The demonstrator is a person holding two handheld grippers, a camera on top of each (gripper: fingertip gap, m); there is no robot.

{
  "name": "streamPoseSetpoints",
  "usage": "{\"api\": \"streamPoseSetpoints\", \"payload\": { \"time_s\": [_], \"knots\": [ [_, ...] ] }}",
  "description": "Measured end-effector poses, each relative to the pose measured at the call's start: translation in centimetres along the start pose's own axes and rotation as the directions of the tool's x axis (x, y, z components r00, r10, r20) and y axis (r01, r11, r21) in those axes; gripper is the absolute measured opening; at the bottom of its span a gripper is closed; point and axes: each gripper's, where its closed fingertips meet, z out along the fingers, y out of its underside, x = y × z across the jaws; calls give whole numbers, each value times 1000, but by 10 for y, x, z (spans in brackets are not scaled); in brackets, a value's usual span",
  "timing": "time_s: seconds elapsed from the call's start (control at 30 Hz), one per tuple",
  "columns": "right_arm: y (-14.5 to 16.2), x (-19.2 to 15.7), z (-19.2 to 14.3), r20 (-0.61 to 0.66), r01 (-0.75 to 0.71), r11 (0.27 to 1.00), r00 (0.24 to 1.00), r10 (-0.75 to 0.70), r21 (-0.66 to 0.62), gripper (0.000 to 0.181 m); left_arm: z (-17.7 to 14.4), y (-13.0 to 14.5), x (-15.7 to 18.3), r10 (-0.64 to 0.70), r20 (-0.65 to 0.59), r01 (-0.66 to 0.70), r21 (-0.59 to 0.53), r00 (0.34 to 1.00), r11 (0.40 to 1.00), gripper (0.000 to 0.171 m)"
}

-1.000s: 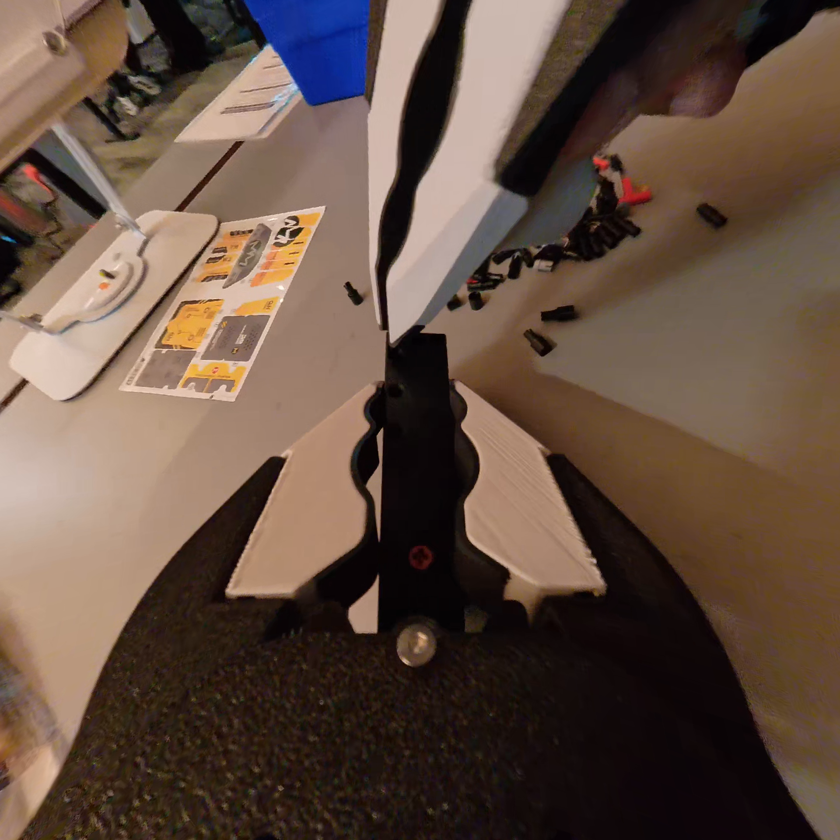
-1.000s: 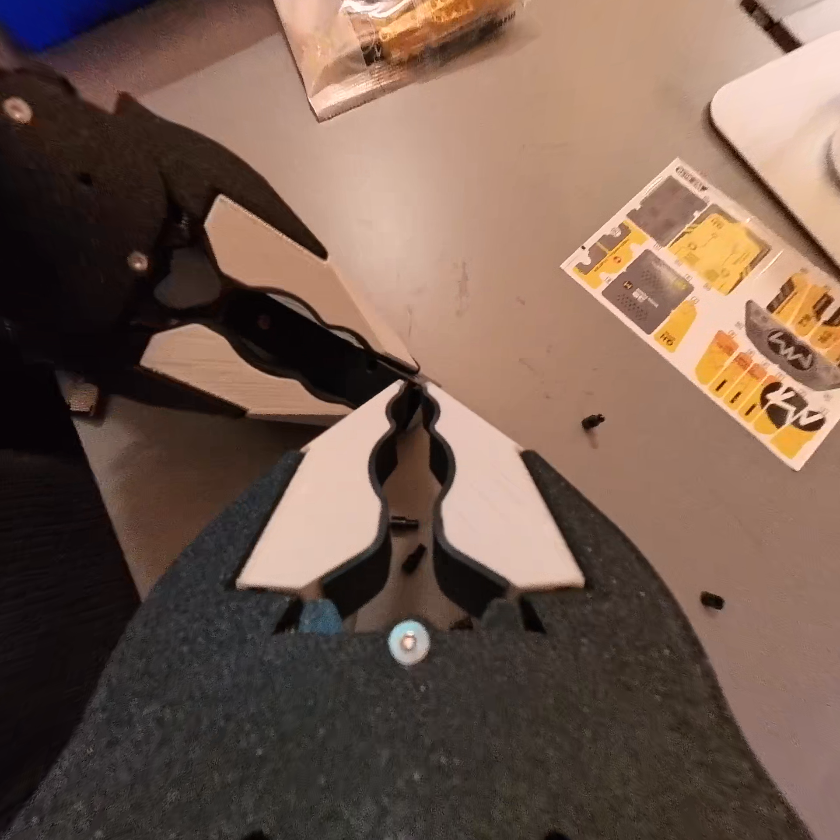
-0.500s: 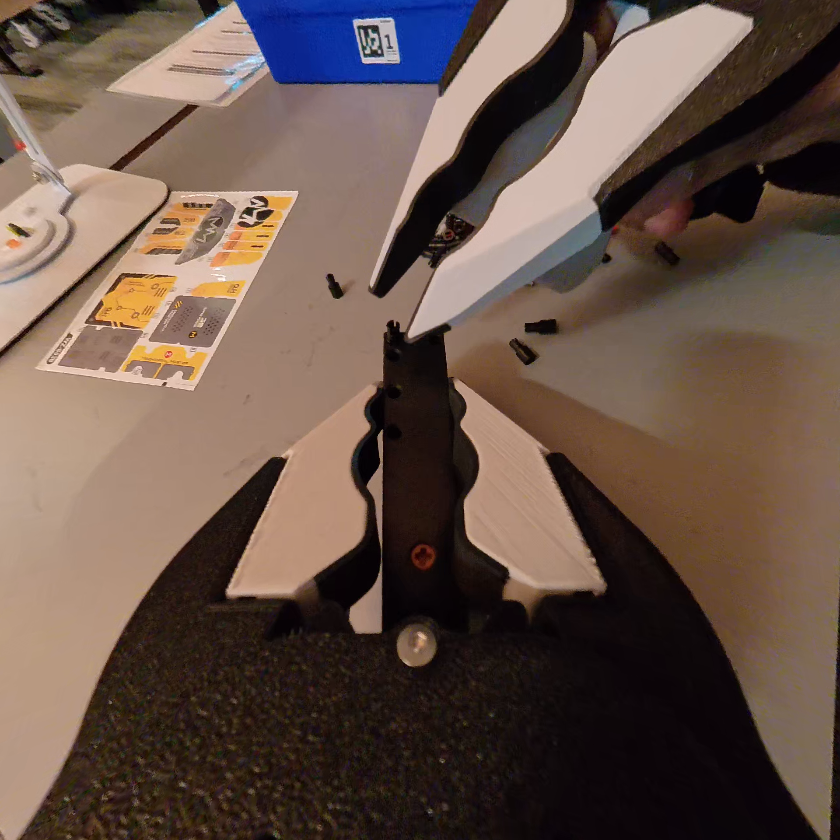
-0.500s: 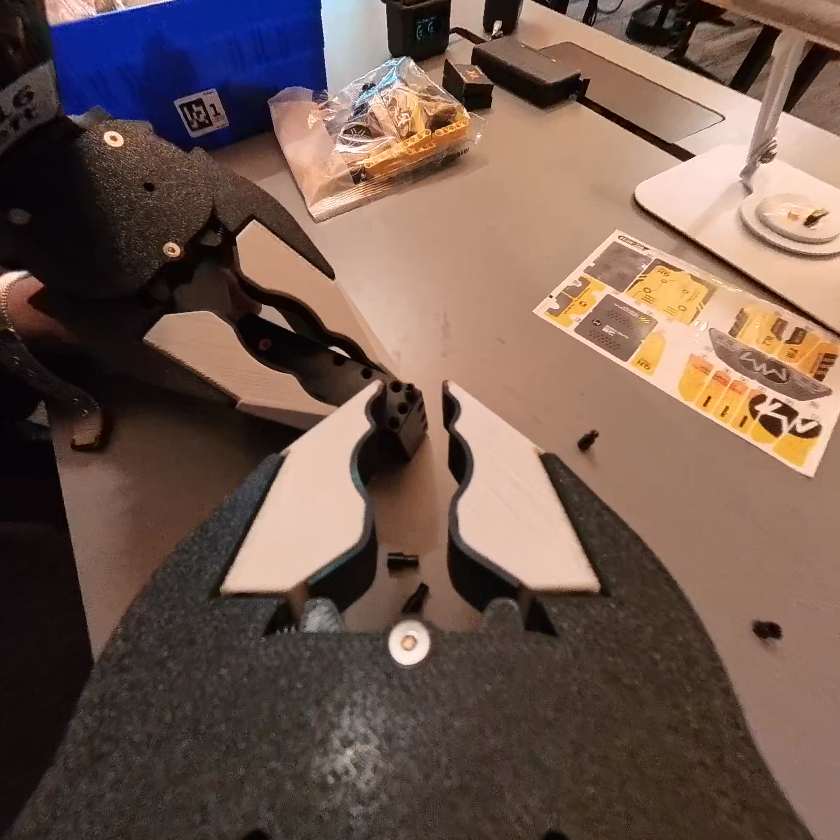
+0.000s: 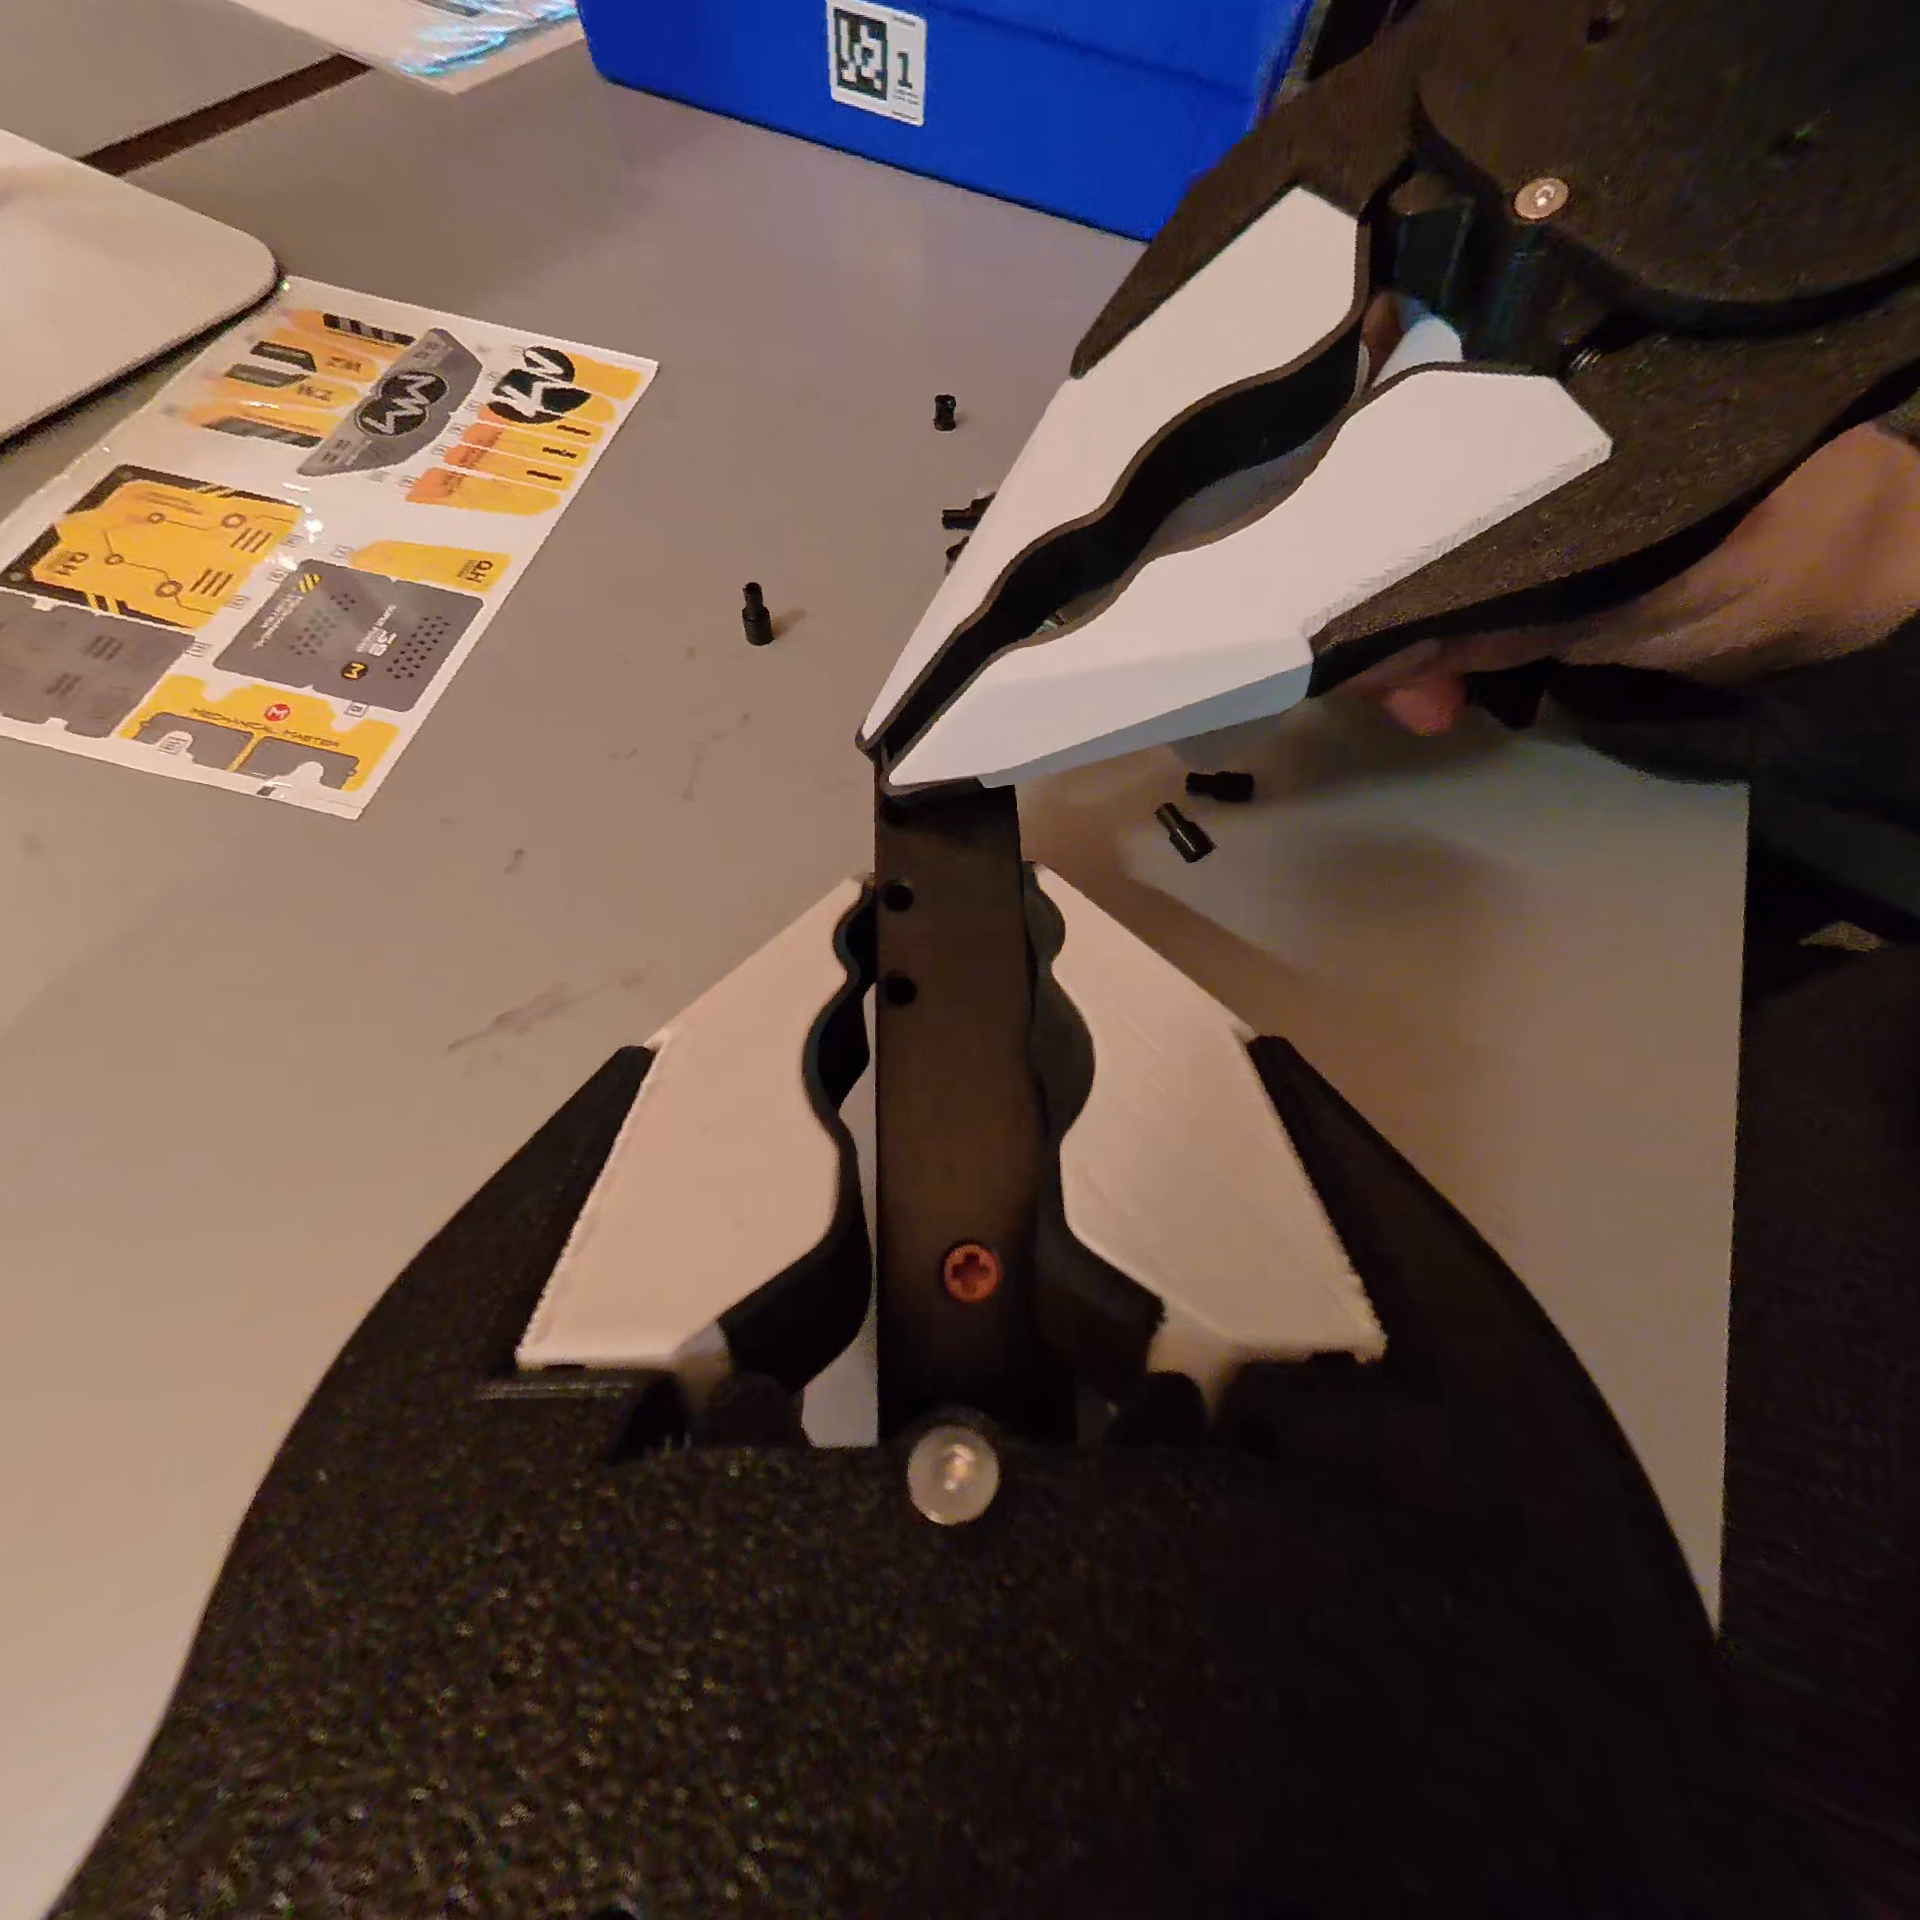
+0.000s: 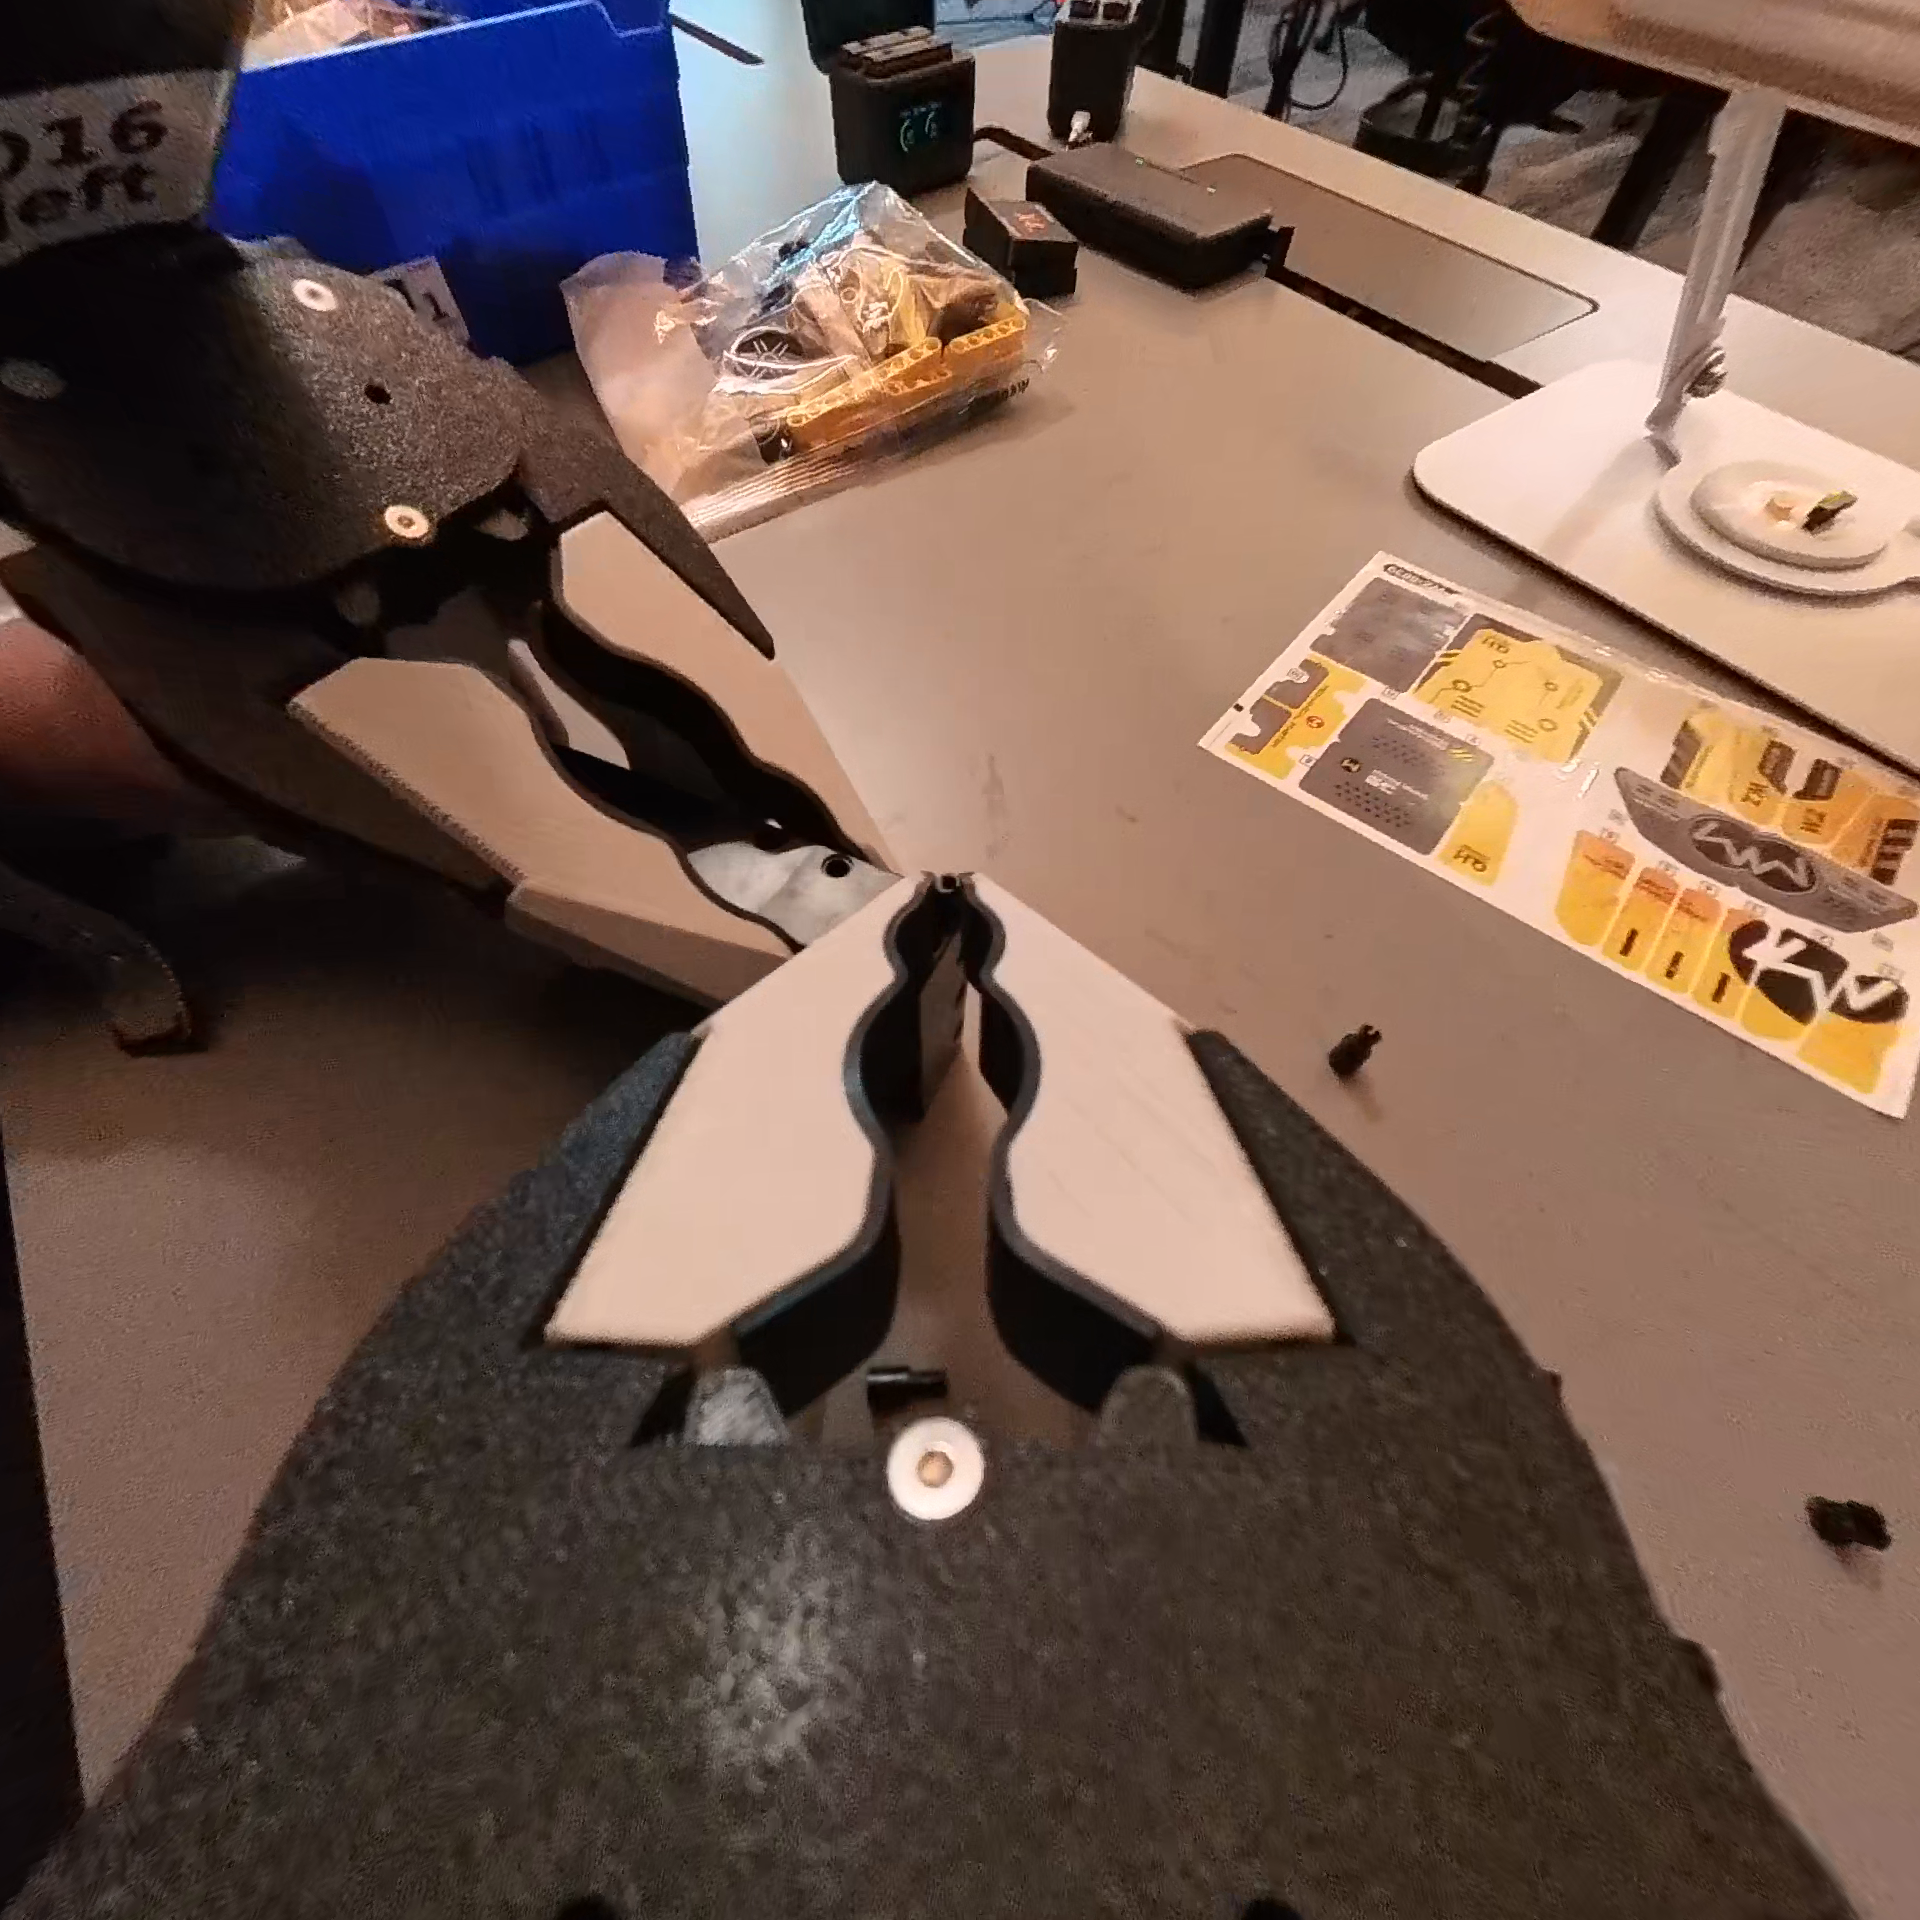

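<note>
My left gripper [image 5: 948, 878] is shut on a long black beam with holes [image 5: 951, 1091] that points forward, above the grey table [image 5: 312, 1039]. A red pin [image 5: 971, 1270] sits in the beam near the gripper's base. My right gripper [image 5: 888, 764] comes in from the upper right, and its tips meet at the beam's far end. In the right wrist view the right gripper [image 6: 948, 883] is shut on a small black pin at that end, with the beam [image 6: 935, 1008] below its fingers. The left gripper [image 6: 831, 868] shows at the left.
A yellow and grey sticker sheet [image 5: 301, 561] [image 6: 1579, 810] lies flat on the table. Loose black pins [image 5: 756, 613] [image 6: 1356, 1049] are scattered about. A blue bin [image 5: 935, 94], a bag of yellow parts [image 6: 862, 353] and a white stand base [image 6: 1662, 499] stand farther back. Only a small space, under 4 cm, lies between the two pairs of fingers.
The right gripper was shut a second ago, opened around the beam's end half a second ago, and is shut again at the tip. The left gripper kept hold of the beam.
</note>
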Motion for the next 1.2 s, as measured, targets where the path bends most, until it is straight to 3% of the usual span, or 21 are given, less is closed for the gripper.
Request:
{"api": "streamPoseSetpoints", "payload": {
  "time_s": [0.17, 0.33, 0.47, 0.63, 0.83, 1.0, 1.03, 1.2],
  "knots": [
    [-4, 4, 5, -16, -89, 995, 996, 90, 53, 1, 0, -1, -5, -54, 2, 54, 6, 999, 999, 25],
    [-5, 6, 6, 57, -290, 952, 957, 285, 101, 1, 1, -1, -7, -70, 2, 70, 6, 998, 998, 26],
    [-6, 7, 6, -54, -114, 989, 991, 119, 90, 1, 1, -1, -7, -96, -12, 96, 7, 995, 995, 25],
    [-7, 8, 6, -31, -196, 971, 979, 202, 139, 0, 2, -2, -7, -115, -5, 115, 10, 993, 993, 26],
    [-8, 10, 7, -138, -4, 995, 990, 17, 101, 0, 3, -2, -9, -138, 2, 138, 13, 990, 990, 26],
    [-9, 12, 8, 16, -324, 931, 945, 326, 167, 0, 4, -2, -11, -142, 17, 142, 15, 990, 990, 26],
    [-9, 12, 8, 19, -334, 927, 942, 336, 170, 0, 4, -3, -11, -143, 17, 143, 15, 990, 990, 26],
    [-12, 11, 8, -165, -22, 993, 985, 41, 117, 0, 3, -4, -11, -153, 7, 152, 23, 988, 988, 26]
  ]
}}
